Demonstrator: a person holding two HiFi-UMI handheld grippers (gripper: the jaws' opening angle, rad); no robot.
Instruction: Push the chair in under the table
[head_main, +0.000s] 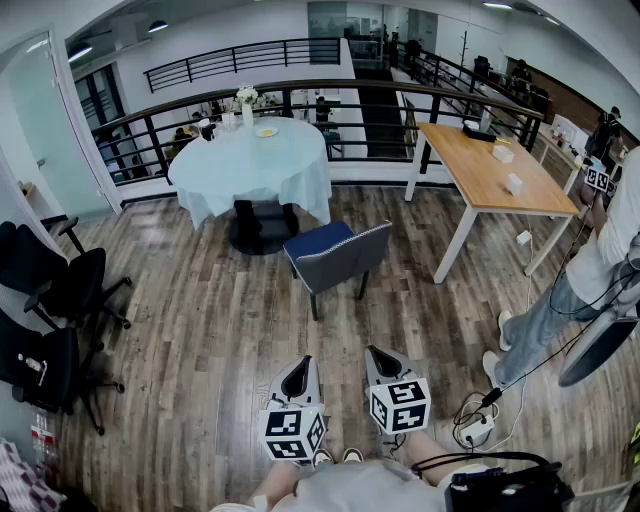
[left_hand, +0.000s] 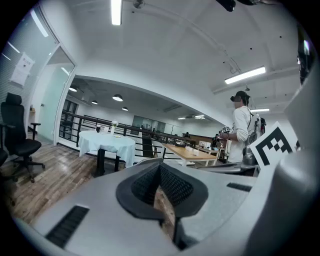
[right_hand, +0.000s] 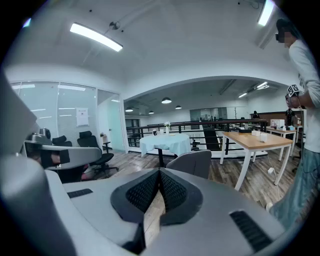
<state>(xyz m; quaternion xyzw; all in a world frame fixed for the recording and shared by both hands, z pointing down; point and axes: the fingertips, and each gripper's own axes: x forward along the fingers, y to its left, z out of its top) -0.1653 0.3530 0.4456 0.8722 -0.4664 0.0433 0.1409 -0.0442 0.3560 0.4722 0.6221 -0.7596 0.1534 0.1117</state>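
A grey chair with a blue seat (head_main: 335, 252) stands on the wood floor, pulled out from the round table with a pale blue cloth (head_main: 250, 158) behind it. Its grey back (right_hand: 192, 163) shows in the right gripper view, in front of that table (right_hand: 165, 142). In the left gripper view the table (left_hand: 107, 141) stands far off. My left gripper (head_main: 298, 379) and right gripper (head_main: 383, 362) hang side by side low in the head view, well short of the chair. Both are shut with nothing between the jaws.
A wooden table with white legs (head_main: 490, 165) stands right of the chair. Black office chairs (head_main: 50, 285) line the left wall. A person (head_main: 585, 275) stands at the right with cables and a power strip (head_main: 475, 425) on the floor. A black railing (head_main: 300, 95) runs behind the tables.
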